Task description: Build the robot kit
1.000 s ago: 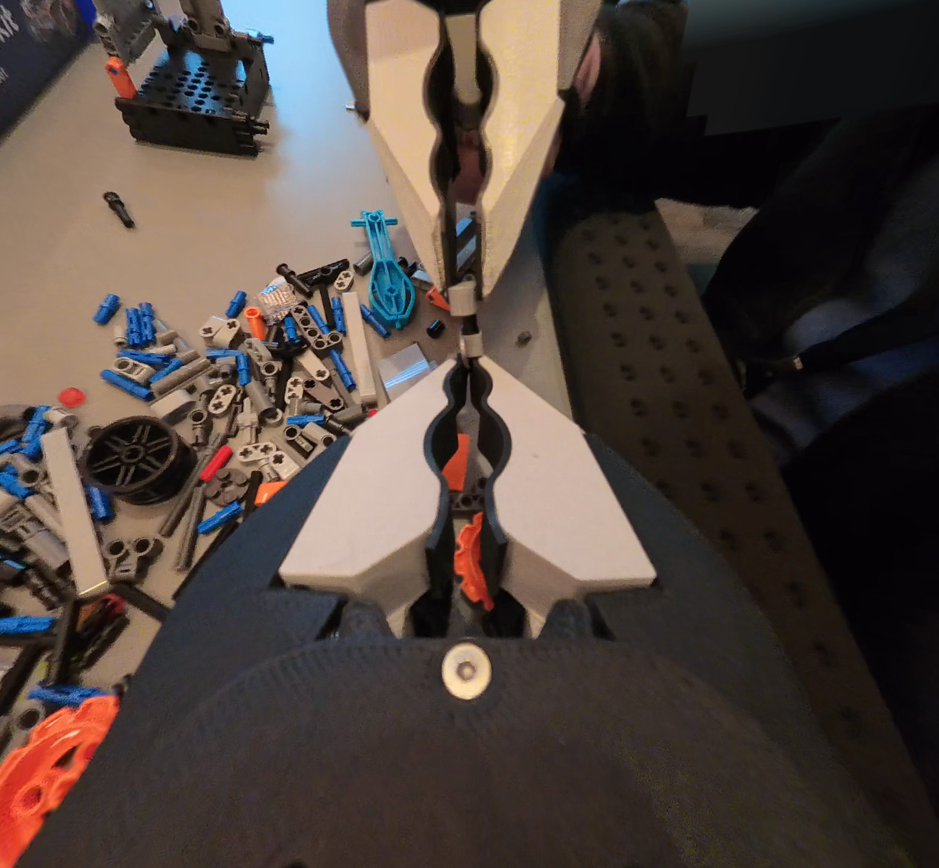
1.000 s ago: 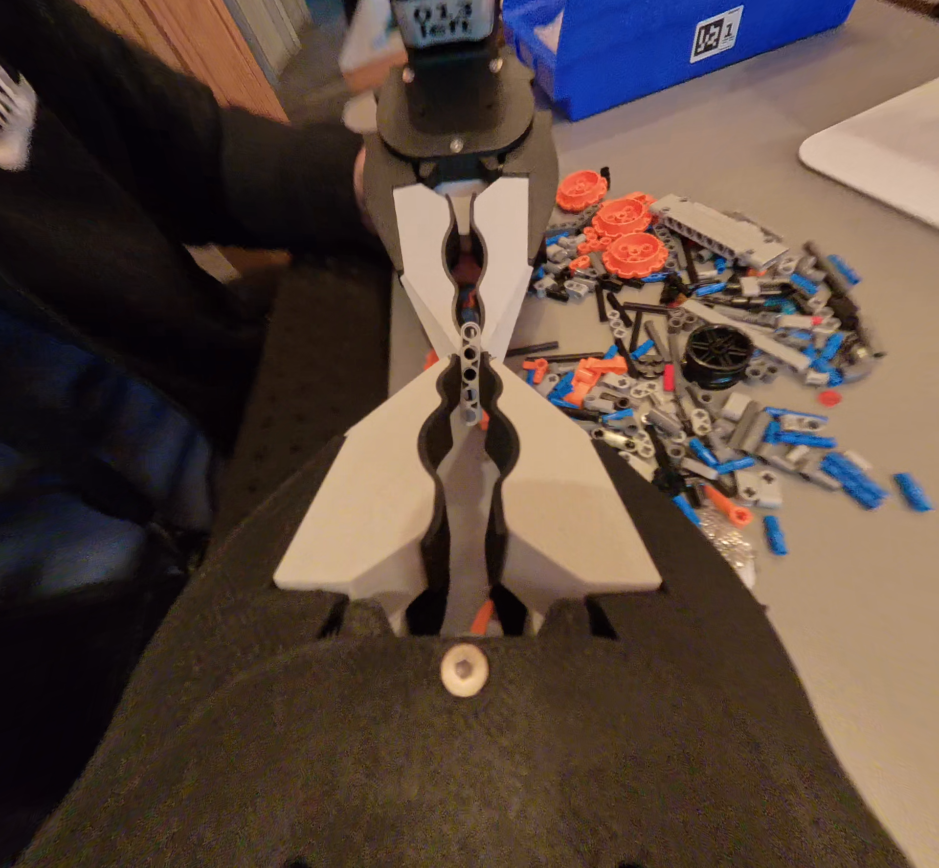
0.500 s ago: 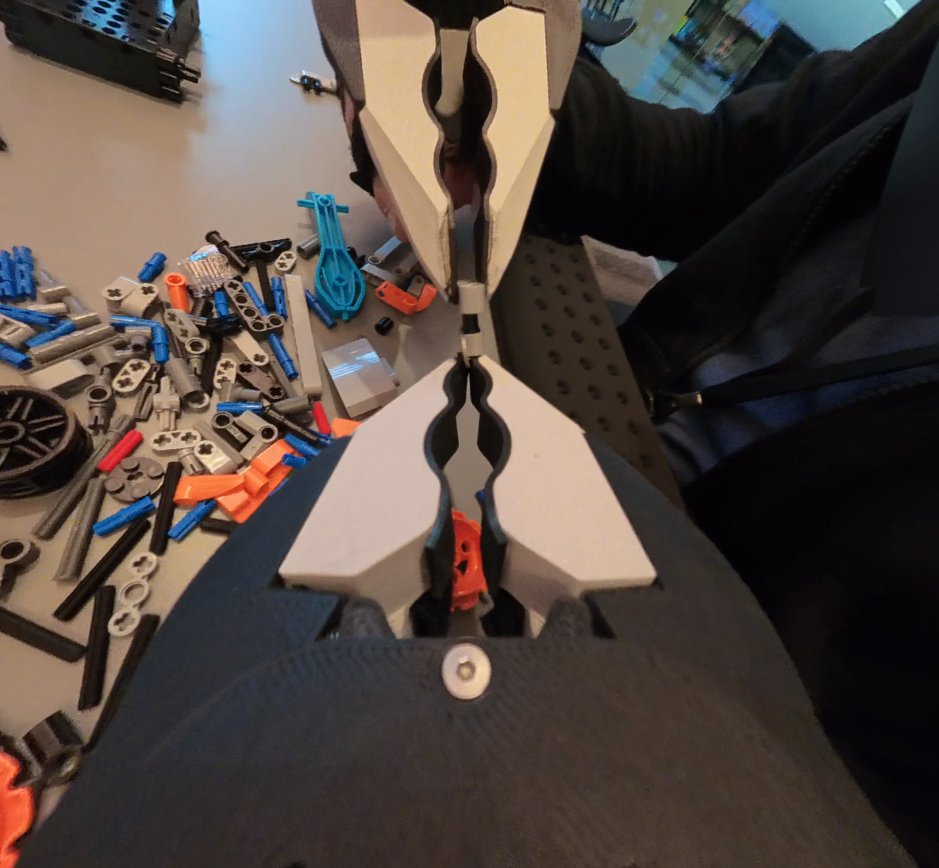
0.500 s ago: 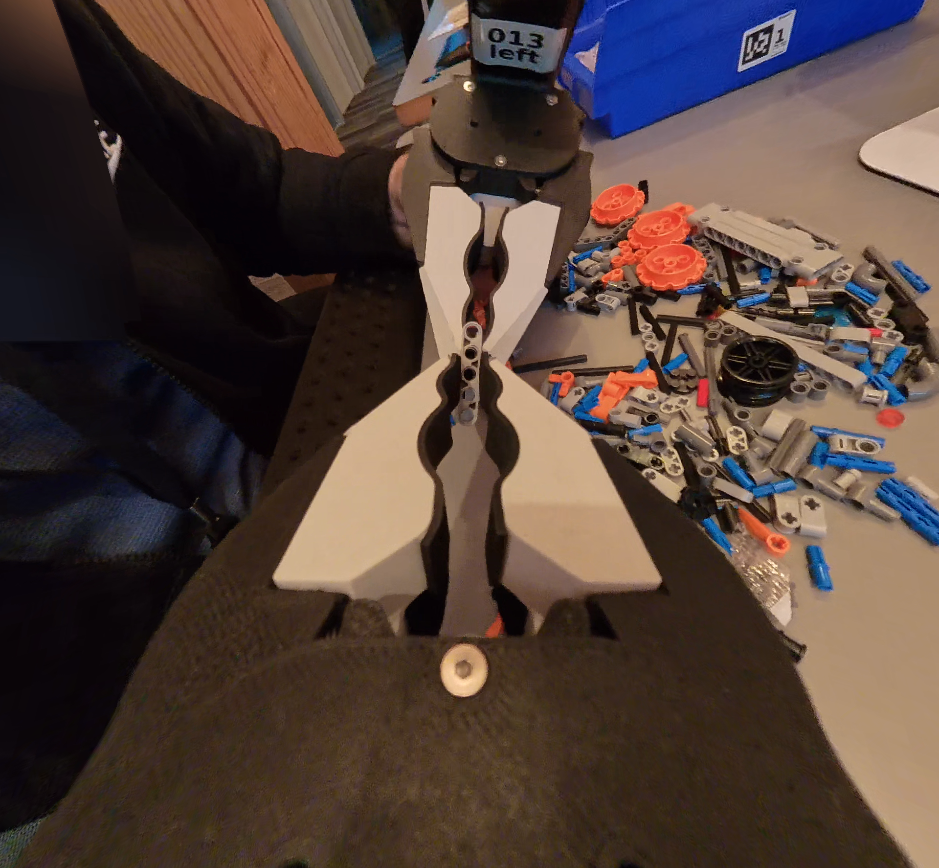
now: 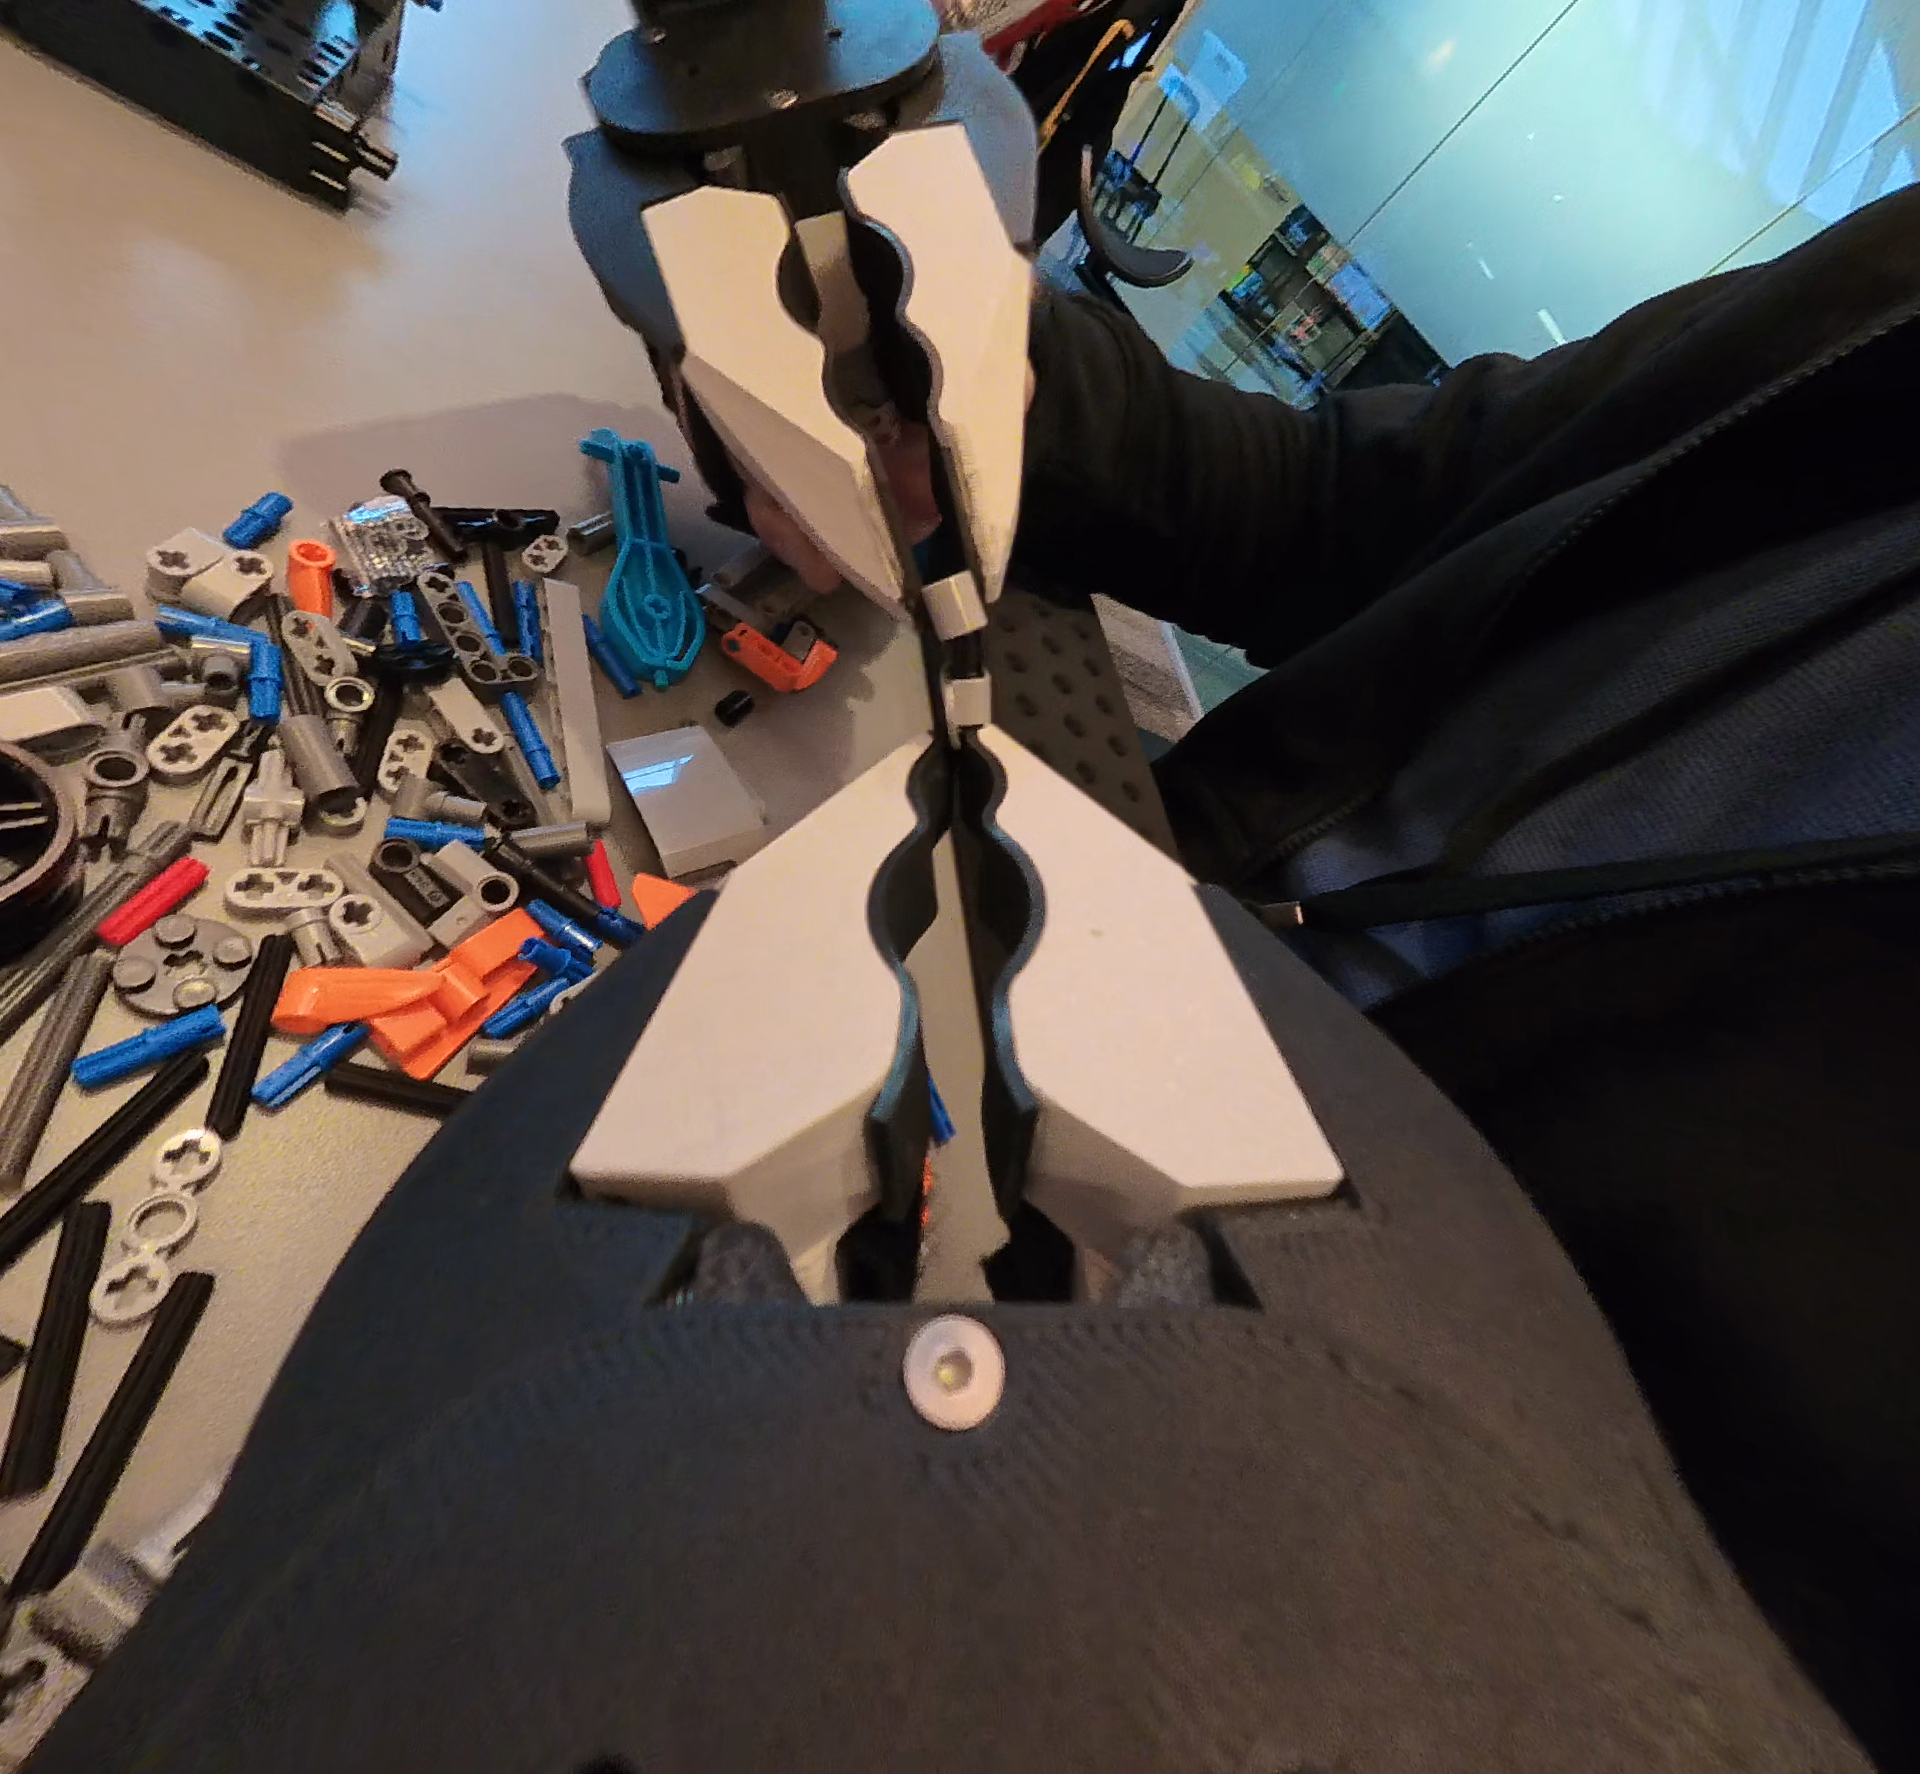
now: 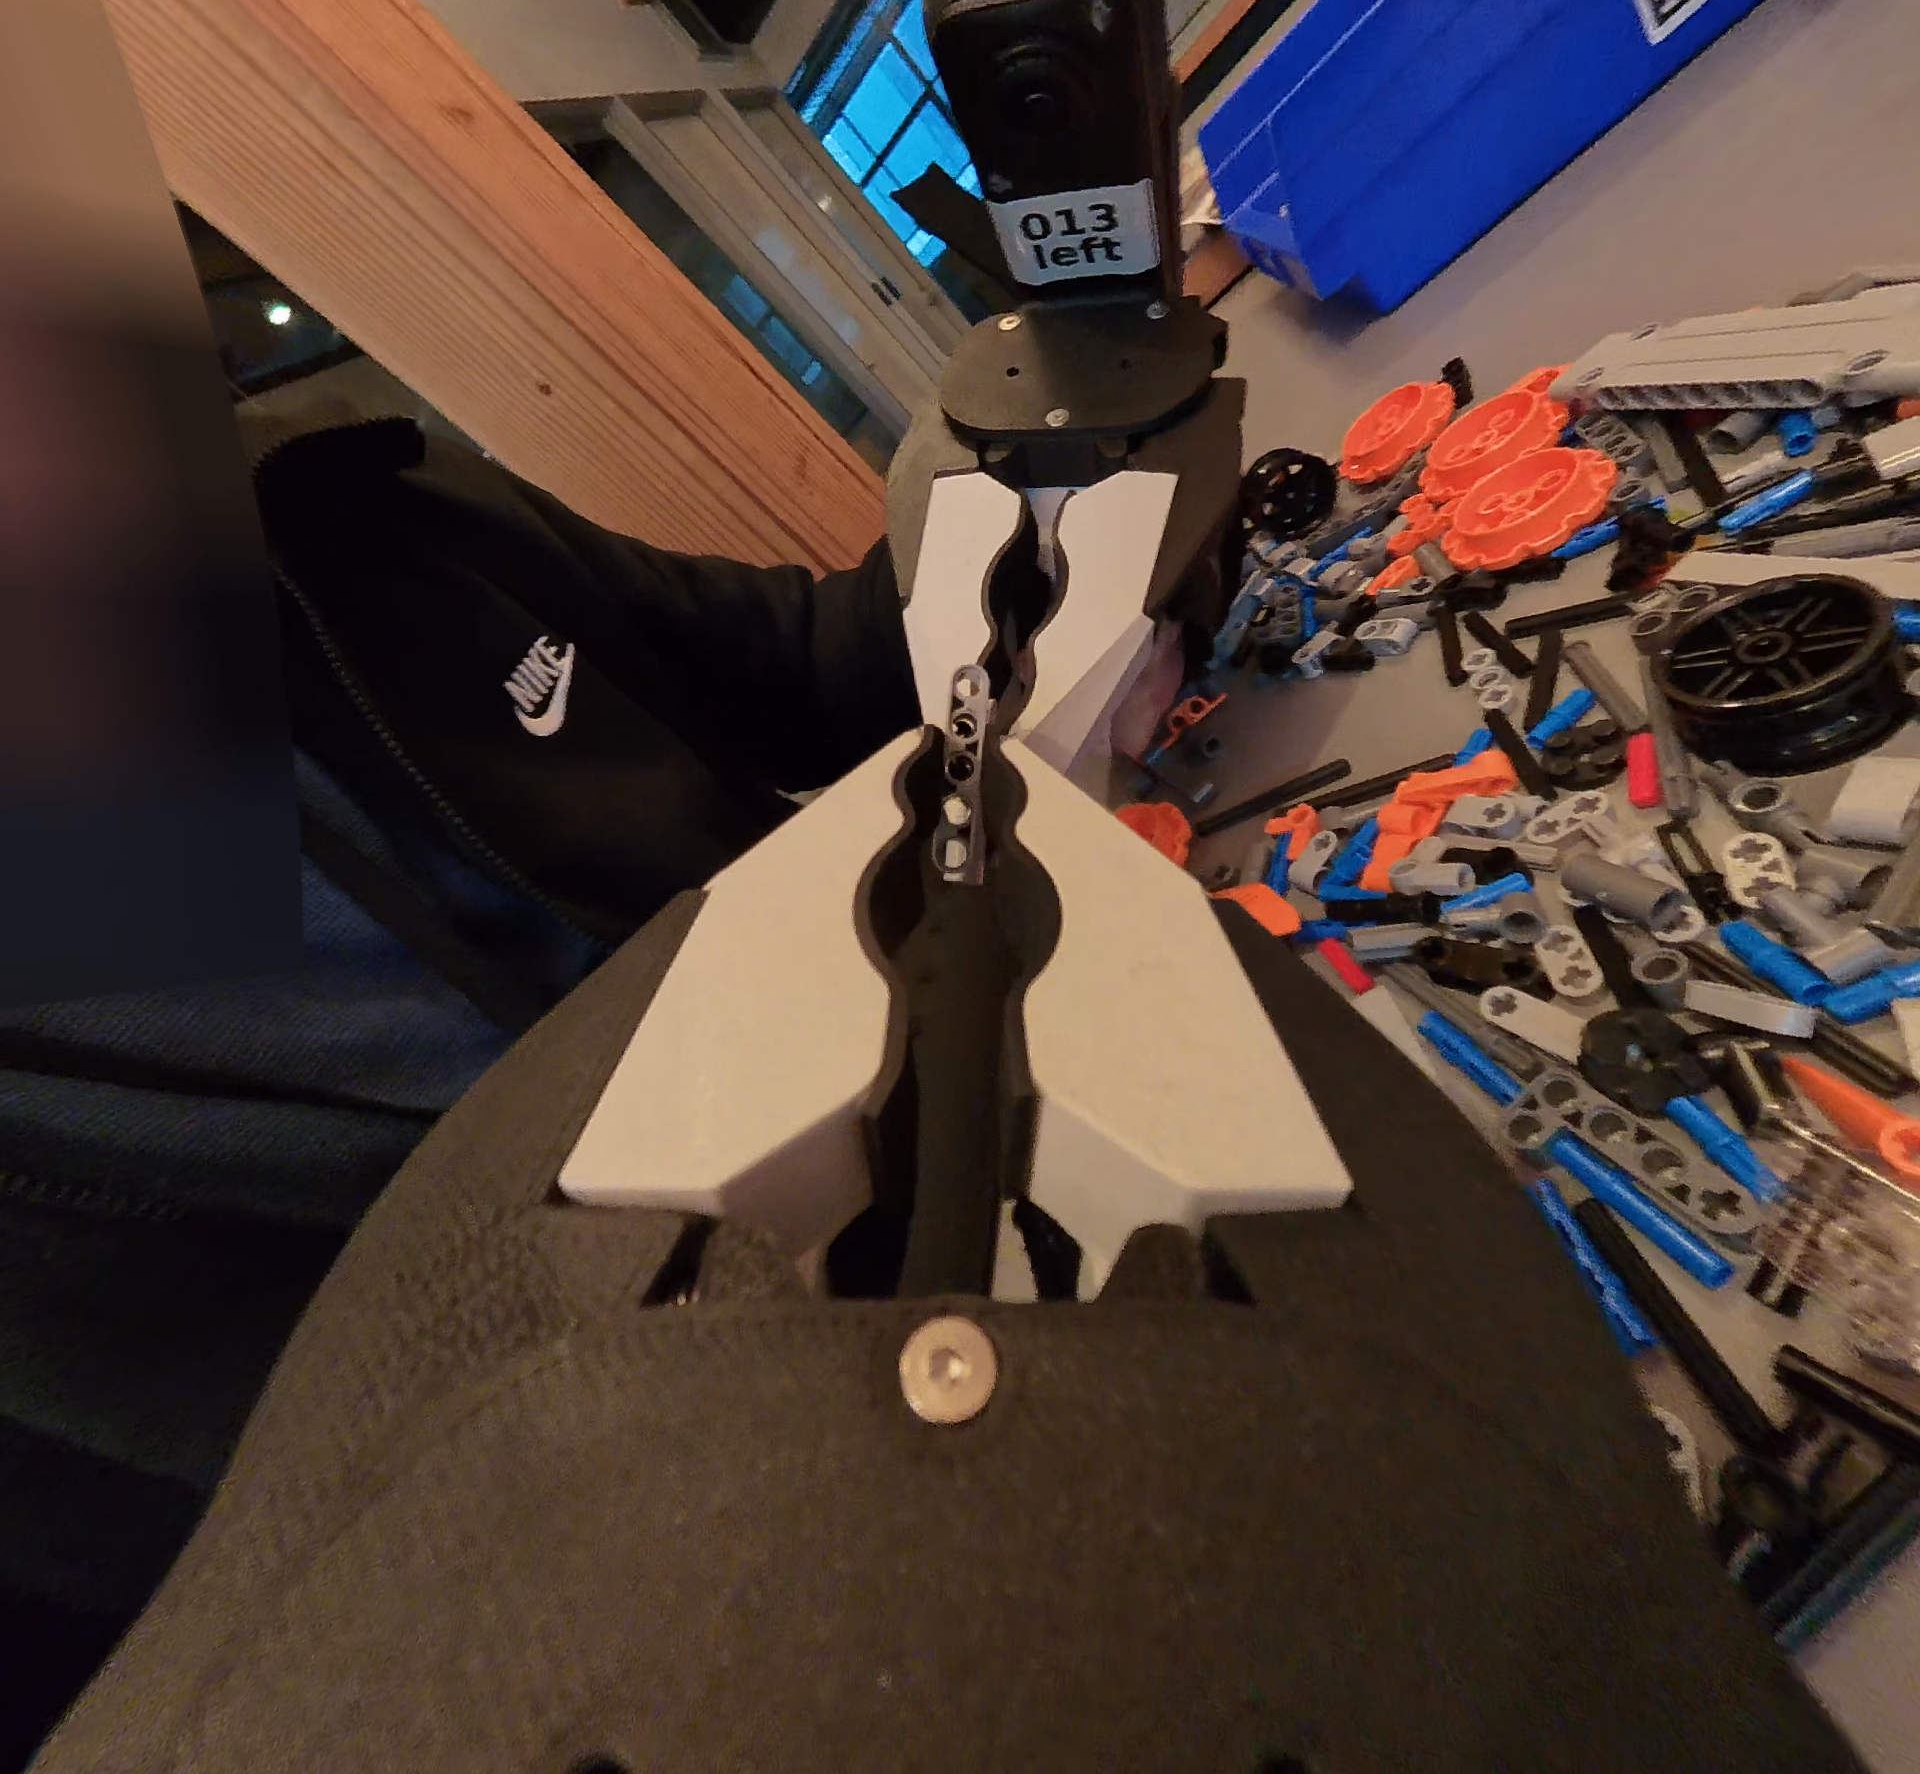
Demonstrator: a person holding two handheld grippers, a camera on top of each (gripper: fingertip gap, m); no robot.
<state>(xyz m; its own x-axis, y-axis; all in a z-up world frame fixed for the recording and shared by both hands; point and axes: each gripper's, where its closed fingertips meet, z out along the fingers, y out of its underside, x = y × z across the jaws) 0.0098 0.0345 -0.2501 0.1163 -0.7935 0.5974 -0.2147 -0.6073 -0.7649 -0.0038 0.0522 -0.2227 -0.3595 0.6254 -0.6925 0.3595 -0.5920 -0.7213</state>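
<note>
My left gripper (image 5: 956,742) and right gripper (image 5: 940,586) meet tip to tip in the air over the table's near edge, both shut. Between them is a small grey beam (image 5: 954,610) with black sections. In the right wrist view the right gripper (image 6: 961,737) pinches this beam (image 6: 961,805), which has a row of holes and stands upright between its jaws. The left gripper (image 6: 1003,685) faces it from above and closes on the beam's far end. A person's hand in a dark sleeve (image 5: 1247,477) holds the right gripper.
A pile of small blue, grey, black and orange building parts (image 5: 312,789) covers the grey table (image 5: 208,322). A black frame build (image 5: 197,10) stands at the back. A blue bin (image 6: 1455,114), orange gears (image 6: 1496,477) and a black wheel (image 6: 1756,675) lie farther off. Only a small space, under 4 cm, lies between the two pairs of fingers. The black wheel (image 6: 1756,675) is about 12 cm from my right fingertips.
Both grippers have risen and tilted together, still tip to tip on the beam. The table pile has slid down and sideways in both views, and more of the room shows.
</note>
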